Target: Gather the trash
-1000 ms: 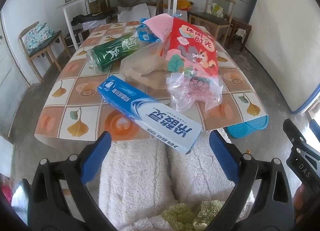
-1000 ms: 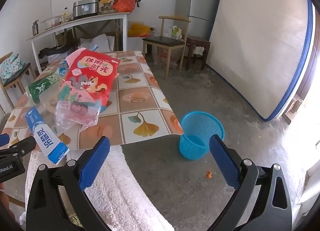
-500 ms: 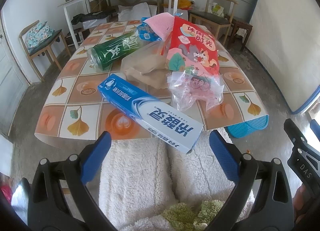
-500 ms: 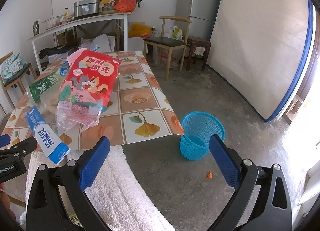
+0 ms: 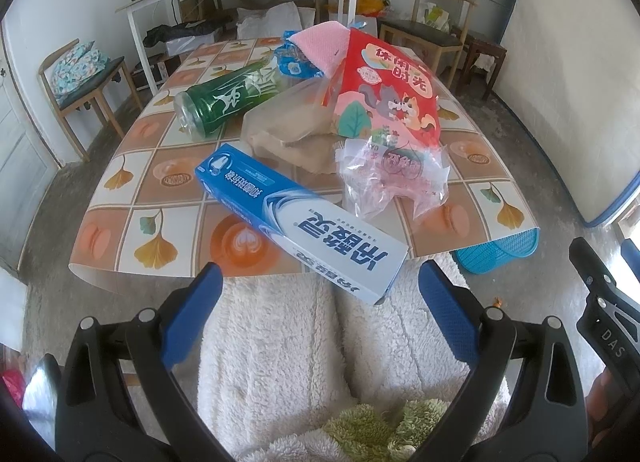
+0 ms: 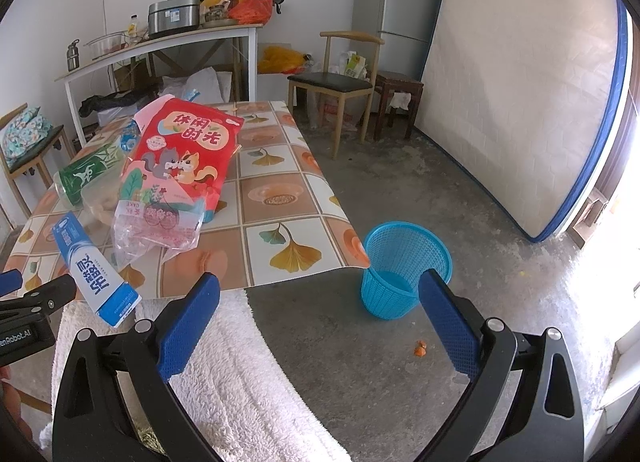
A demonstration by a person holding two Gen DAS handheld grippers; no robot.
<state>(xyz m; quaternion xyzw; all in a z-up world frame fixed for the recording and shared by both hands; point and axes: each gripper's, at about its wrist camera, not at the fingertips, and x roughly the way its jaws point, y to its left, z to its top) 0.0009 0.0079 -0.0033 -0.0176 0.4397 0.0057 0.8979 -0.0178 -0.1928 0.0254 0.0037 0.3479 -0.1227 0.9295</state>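
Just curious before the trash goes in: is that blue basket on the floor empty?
Looks empty: the blue basket shows only its bare bottom.

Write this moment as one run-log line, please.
left gripper: open, empty | right gripper: open, empty | toothpaste box: overhanging table edge | blue basket: on floor

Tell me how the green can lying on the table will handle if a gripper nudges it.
The green can lies on its side on the flat table, so it will probably roll if pushed across its length. Its glossy surface may slip between fingers. It leans against the bag pile, which could stop it rolling that way.
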